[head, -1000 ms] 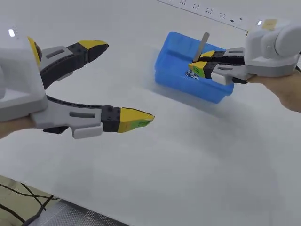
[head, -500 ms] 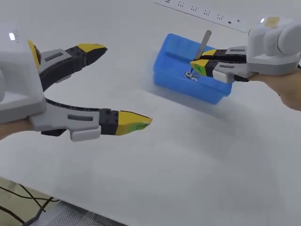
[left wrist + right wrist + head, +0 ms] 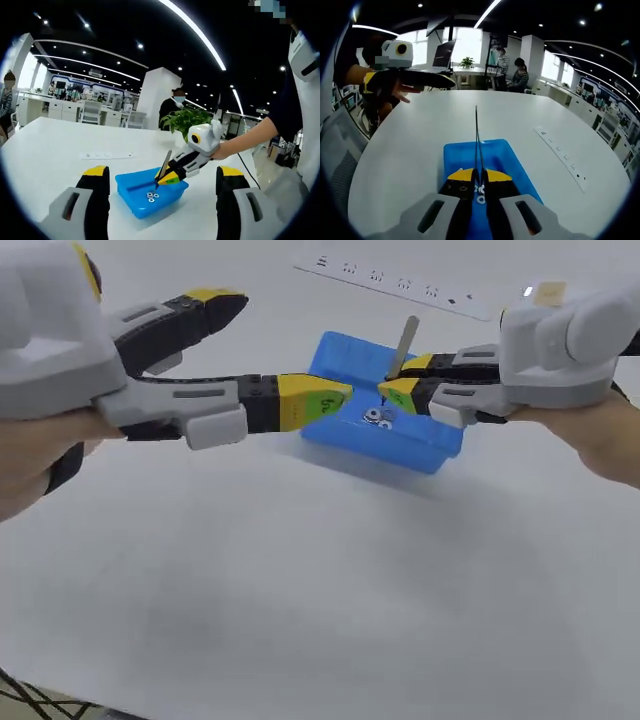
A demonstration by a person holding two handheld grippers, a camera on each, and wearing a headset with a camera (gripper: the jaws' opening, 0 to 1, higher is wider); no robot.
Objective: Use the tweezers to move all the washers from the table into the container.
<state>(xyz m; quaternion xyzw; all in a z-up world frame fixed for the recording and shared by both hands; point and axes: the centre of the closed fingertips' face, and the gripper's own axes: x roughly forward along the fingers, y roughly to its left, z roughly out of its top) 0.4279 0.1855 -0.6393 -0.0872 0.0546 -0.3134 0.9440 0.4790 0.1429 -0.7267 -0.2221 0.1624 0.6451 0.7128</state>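
A blue container (image 3: 420, 445) sits on the white table (image 3: 300, 590), with a few washers (image 3: 377, 418) lying inside. My right gripper (image 3: 392, 392) hovers over it, shut on metal tweezers (image 3: 407, 340) that stand upright through its jaws. The right gripper view looks along the tweezers (image 3: 476, 140) at the container (image 3: 497, 157). My left gripper (image 3: 290, 350) is open, its lower jaw reaching the container's left edge. In the left gripper view, the container (image 3: 131, 186), the washers (image 3: 152, 196) and the right gripper (image 3: 172, 176) with the tweezers (image 3: 165, 162) sit between my open jaws.
A white power strip (image 3: 385, 278) lies at the table's far edge behind the container. Cables hang off the near left corner (image 3: 25, 698). People stand in the office background (image 3: 512, 72). Bare table surface stretches in front of the container.
My left gripper has swung right and forward, up to the container's left side. The right gripper stays over the container with the tweezers. The head camera has shifted.
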